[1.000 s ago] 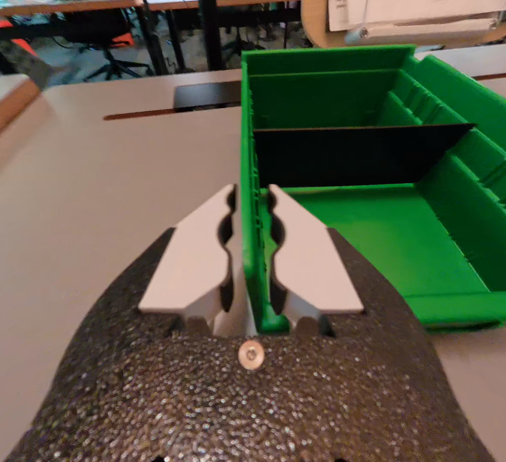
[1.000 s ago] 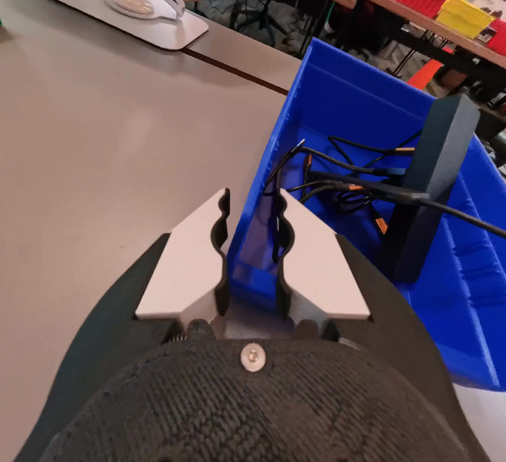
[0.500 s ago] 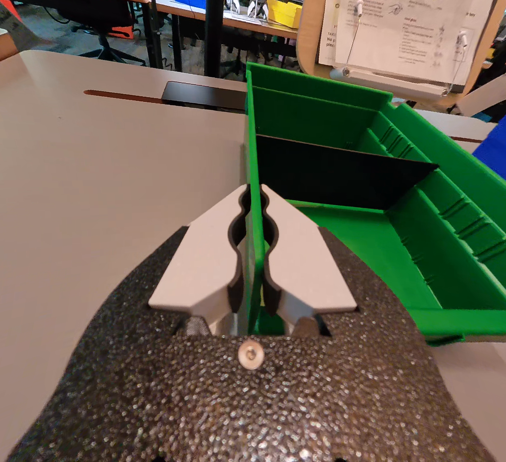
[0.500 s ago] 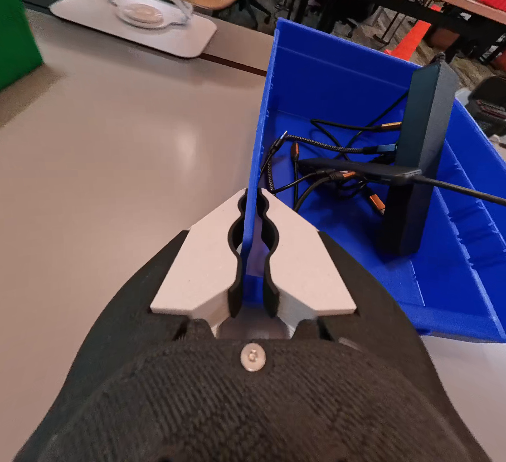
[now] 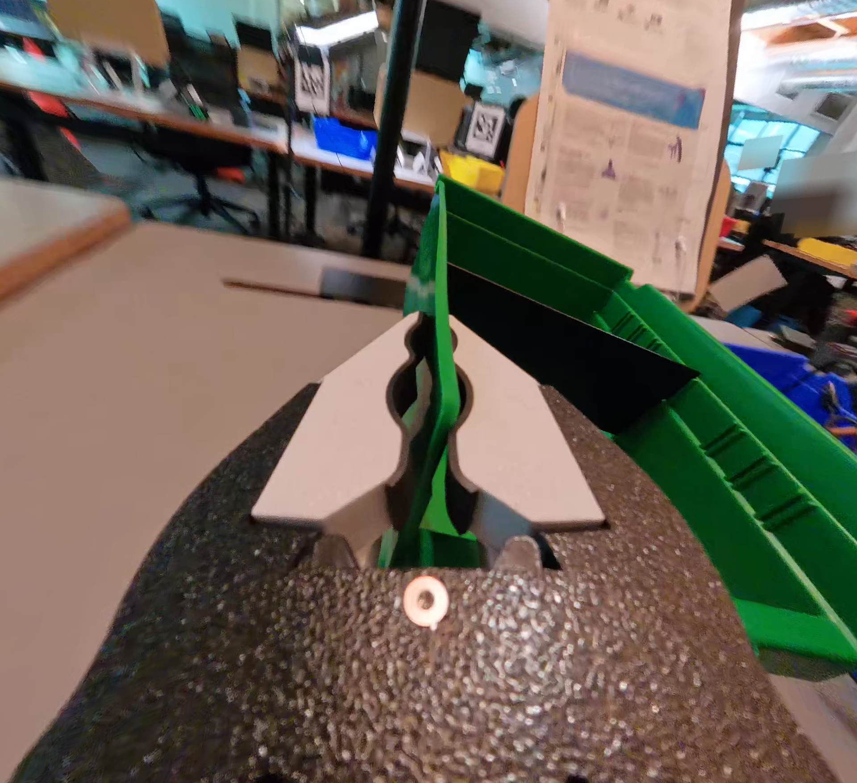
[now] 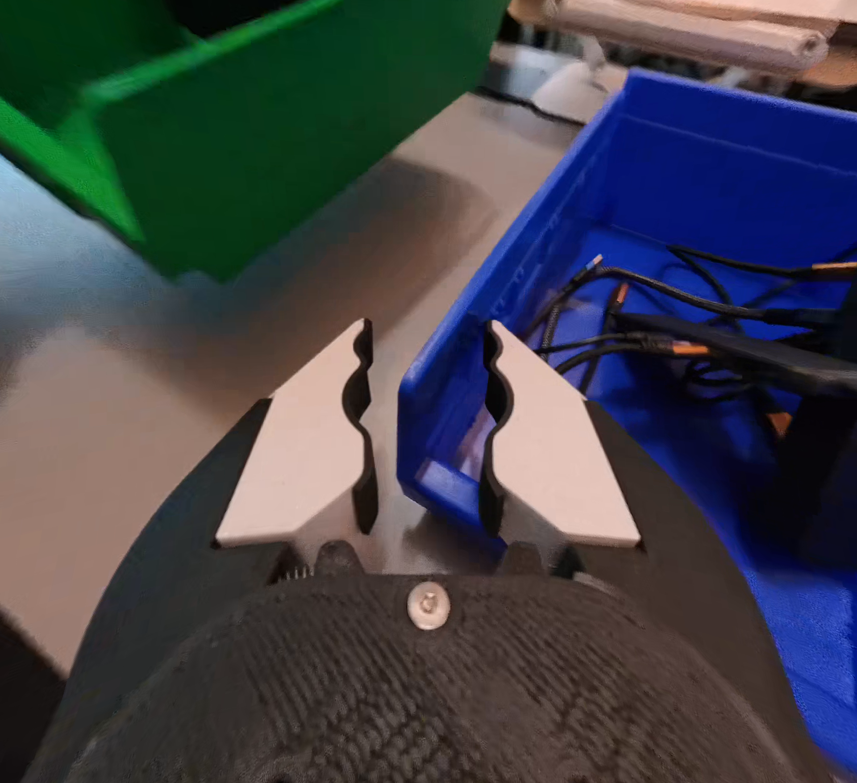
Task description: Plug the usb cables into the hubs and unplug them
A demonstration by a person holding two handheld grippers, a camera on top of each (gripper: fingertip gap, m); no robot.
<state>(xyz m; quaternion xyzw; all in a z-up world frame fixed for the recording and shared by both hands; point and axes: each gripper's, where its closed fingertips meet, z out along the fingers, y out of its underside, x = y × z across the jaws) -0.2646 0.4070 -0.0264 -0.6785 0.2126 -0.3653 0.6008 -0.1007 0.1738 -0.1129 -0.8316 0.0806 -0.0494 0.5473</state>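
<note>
My left gripper [image 5: 436,329] is shut on the left wall of the green bin [image 5: 695,459], which hangs tilted above the table. A black divider [image 5: 556,352] crosses the bin, and what shows of its inside holds nothing else. My right gripper [image 6: 426,329] is open, with its fingers on either side of the near left wall of the blue bin [image 6: 695,167]. The blue bin holds several black USB cables [image 6: 649,287] with orange plugs and a slim black hub [image 6: 742,352]. The green bin also shows in the right wrist view [image 6: 278,111], raised over the table.
The beige table [image 5: 139,389] stretches to the left. A paper-covered board on a stand [image 5: 626,134] rises behind the bins. The blue bin shows at the right in the left wrist view [image 5: 779,371]. A dark upright block [image 6: 834,459] stands inside the blue bin.
My left gripper has lifted and tilted the green bin, which came closer to the blue bin. My right gripper has opened and let go of the blue bin's wall.
</note>
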